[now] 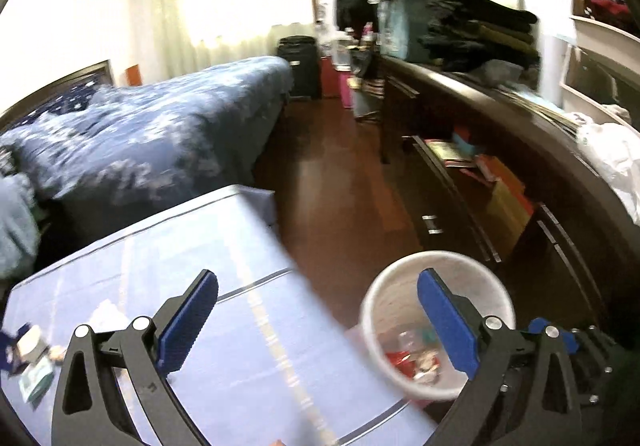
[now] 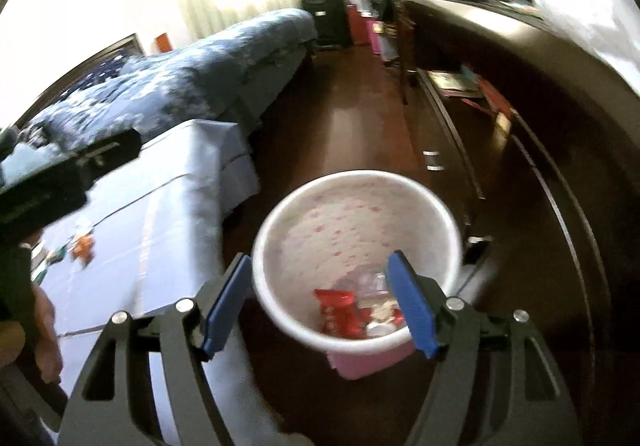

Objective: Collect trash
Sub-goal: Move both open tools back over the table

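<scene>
— Overhead, what are we looking at?

— Both grippers poised near a white bin (image 2: 356,246) standing on the dark wood floor (image 2: 360,118), just beside a low table (image 2: 168,206) draped in a pale blue cloth. The right gripper (image 2: 320,310) hangs above the bin's near rim with its blue pads spread fairly wide and nothing between them. The left gripper (image 1: 316,326), seen from its own camera, is splayed as wide as it goes, one finger over the cloth and the other over the bin, also empty.

— And the trash itself?

— Some is already in: red wrappers (image 2: 340,310) and crumpled clear plastic lie at the bottom of the bin. More waits on the table: an orange scrap (image 2: 84,246) and a few pieces of packaging (image 1: 36,378) near the cloth's left edge, well apart from the bin.

— What could go wrong from here?

— The bin looks light and stands close to the table's corner. A finger dipping low while swinging back towards the table could clip the rim and tip it, spilling what has been gathered. The cloth is a second hazard, in my judgement: pads closing on a flat scrap may pinch fabric with it and drag the remaining pieces off the edge. Both views are blurred, so finer detail is uncertain.
</scene>
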